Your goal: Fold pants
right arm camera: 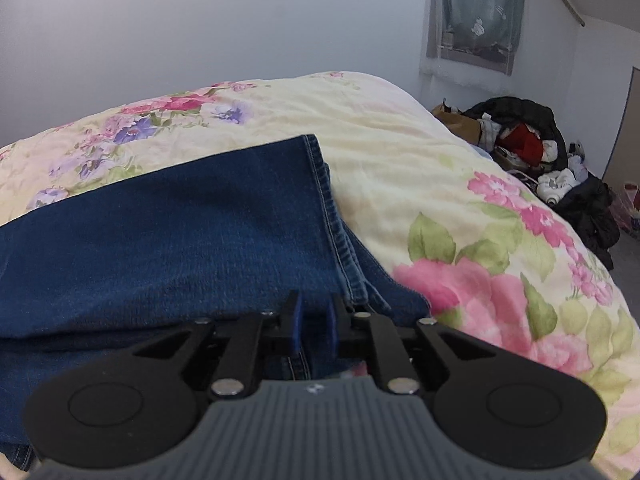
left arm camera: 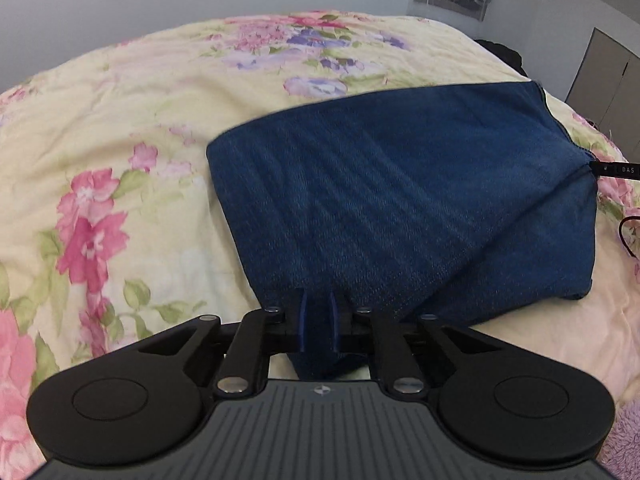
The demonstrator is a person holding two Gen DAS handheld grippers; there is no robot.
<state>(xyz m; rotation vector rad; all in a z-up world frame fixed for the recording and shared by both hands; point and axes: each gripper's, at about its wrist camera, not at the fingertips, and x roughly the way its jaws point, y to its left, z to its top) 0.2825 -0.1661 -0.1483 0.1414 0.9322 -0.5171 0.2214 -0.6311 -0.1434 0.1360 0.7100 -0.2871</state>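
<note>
Dark blue denim pants (left arm camera: 400, 184) lie folded on the floral bedspread (left arm camera: 120, 140). My left gripper (left arm camera: 317, 312) is shut on the near edge of the pants, cloth pinched between its blue pads. In the right wrist view the pants (right arm camera: 180, 232) show a stitched hem at their right edge. My right gripper (right arm camera: 313, 320) is shut on the pants near that hem. The tip of the right gripper also shows in the left wrist view (left arm camera: 616, 169), pulling a corner of the cloth taut.
The bed fills both views, with a plain wall behind. A pile of dark and red clothes and bags (right arm camera: 528, 152) lies on the floor past the bed's right side. A curtained window (right arm camera: 476, 8) is on the far wall.
</note>
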